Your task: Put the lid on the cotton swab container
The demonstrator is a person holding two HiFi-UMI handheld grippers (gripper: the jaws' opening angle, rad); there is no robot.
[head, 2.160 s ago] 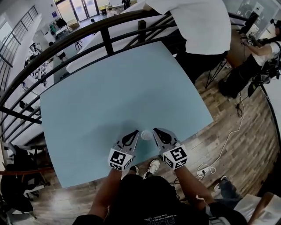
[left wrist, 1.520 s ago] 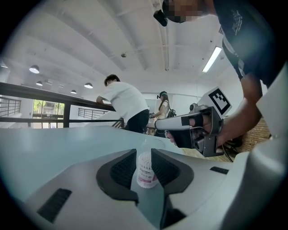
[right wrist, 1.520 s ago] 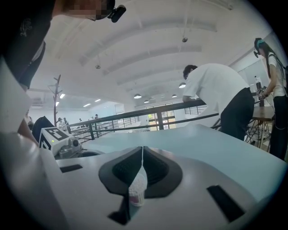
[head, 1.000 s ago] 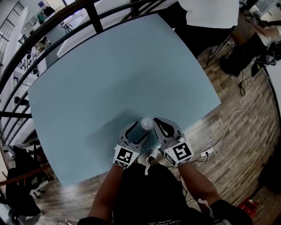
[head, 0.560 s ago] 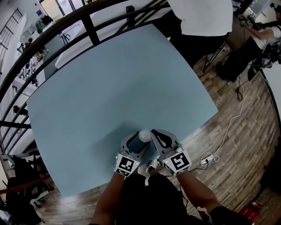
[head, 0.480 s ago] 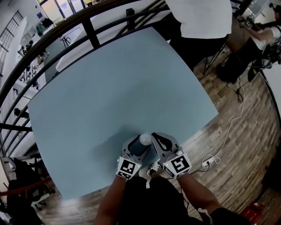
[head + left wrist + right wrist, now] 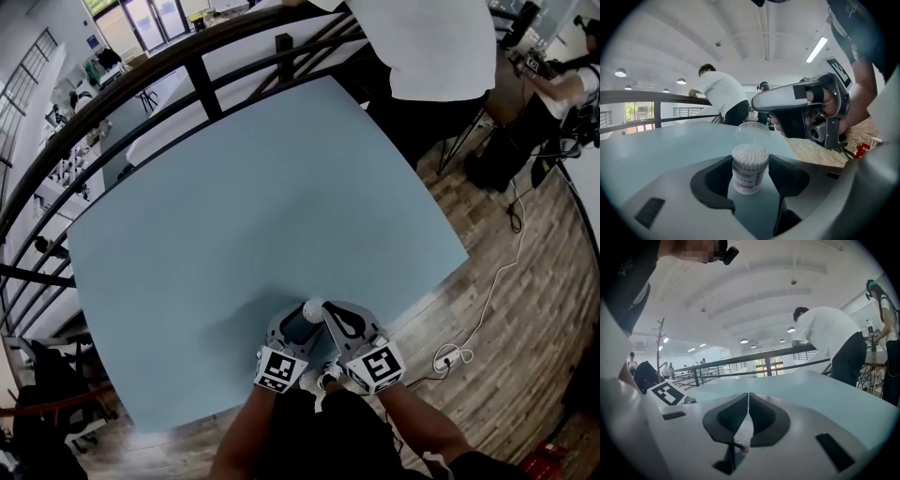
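The cotton swab container (image 7: pixel 750 169) stands upright on the pale blue table (image 7: pixel 234 216) near its front edge, its top open and packed with white swabs (image 7: pixel 312 307). My left gripper (image 7: pixel 750 173) has it between the jaws, which have just been closing; both pads now sit against its sides. The clear lid (image 7: pixel 753 131) hangs just above and behind the container, with my right gripper (image 7: pixel 758 101) shut on its rim. In the right gripper view the jaws (image 7: pixel 748 399) stand almost together, and white swabs (image 7: pixel 743 430) show below the slit.
A person in a white shirt (image 7: pixel 431 47) leans over the table's far edge. A black railing (image 7: pixel 206 80) runs behind the table. A white cable (image 7: pixel 487 300) lies on the wooden floor at the right.
My left gripper has slid forward so the container sits between its jaws, and the jaws have narrowed onto it. The right gripper has stayed beside it with the lid.
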